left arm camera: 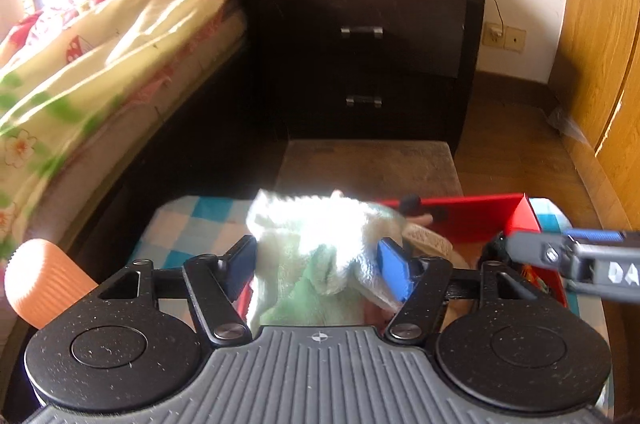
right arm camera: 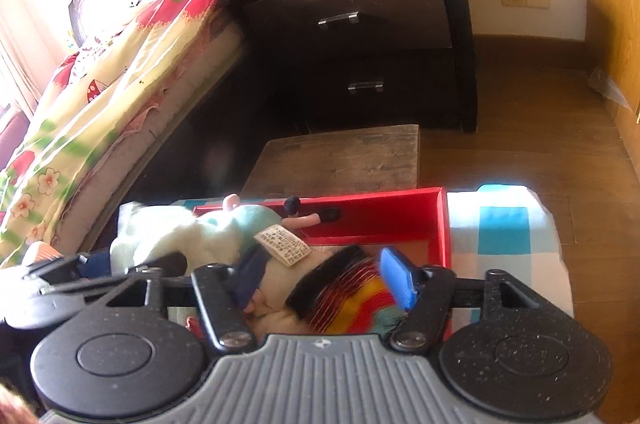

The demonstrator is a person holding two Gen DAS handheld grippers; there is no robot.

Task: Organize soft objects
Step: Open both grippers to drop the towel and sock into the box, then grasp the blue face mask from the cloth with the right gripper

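Note:
My left gripper [left arm camera: 320, 264] is shut on a pale green and white plush toy [left arm camera: 316, 244], held just left of a red box [left arm camera: 480, 210]. The same toy [right arm camera: 176, 236] shows in the right wrist view, draped over the box's left end, with a paper tag [right arm camera: 282, 244]. My right gripper [right arm camera: 320, 280] is open over the red box [right arm camera: 400, 216], with its jaws either side of a striped rainbow soft toy [right arm camera: 356, 300] lying in the box. The right gripper's body [left arm camera: 576, 260] also shows in the left wrist view.
The box stands on a blue and white checked cloth [right arm camera: 504, 236]. A bed with a floral quilt [left arm camera: 92, 64] is on the left. A dark nightstand [left arm camera: 368, 56] stands behind, with a worn low stool [left arm camera: 368, 164] in front of it. An orange cylinder [left arm camera: 40, 284] is at near left.

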